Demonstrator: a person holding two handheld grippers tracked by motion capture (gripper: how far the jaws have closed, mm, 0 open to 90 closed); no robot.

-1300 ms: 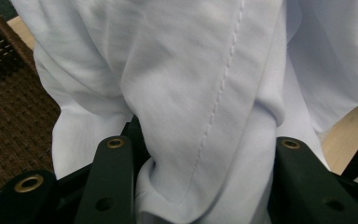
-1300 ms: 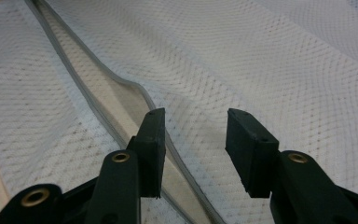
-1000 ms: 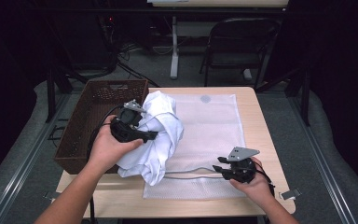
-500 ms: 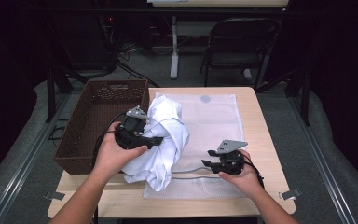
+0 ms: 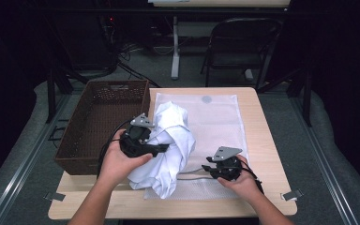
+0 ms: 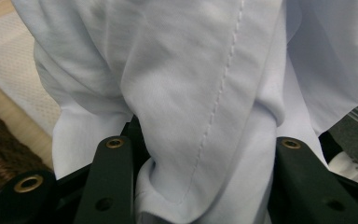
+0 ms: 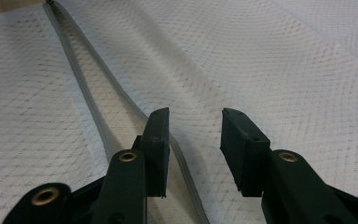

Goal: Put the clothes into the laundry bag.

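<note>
One white garment [image 5: 171, 140] clamped in left gripper [image 5: 161, 148], long axis near-far on one mesh bag [image 5: 220, 117]; right gripper [image 7: 193, 140] released

garment [image 6: 205, 93]: white woven cloth, smooth, matt, stitched seam
mesh bag [image 7: 279, 60]: white net fabric, grey zipper tape
basket [image 5: 98, 112]: brown woven wicker look
counter [image 5: 262, 117]: light wood, matt
right gripper [image 7: 195, 140]: matt black plastic, brass rivets

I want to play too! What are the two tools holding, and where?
The left tool pinches a bunched fold of the white shirt. The right tool is open over the mesh bag, holding nothing.
</note>
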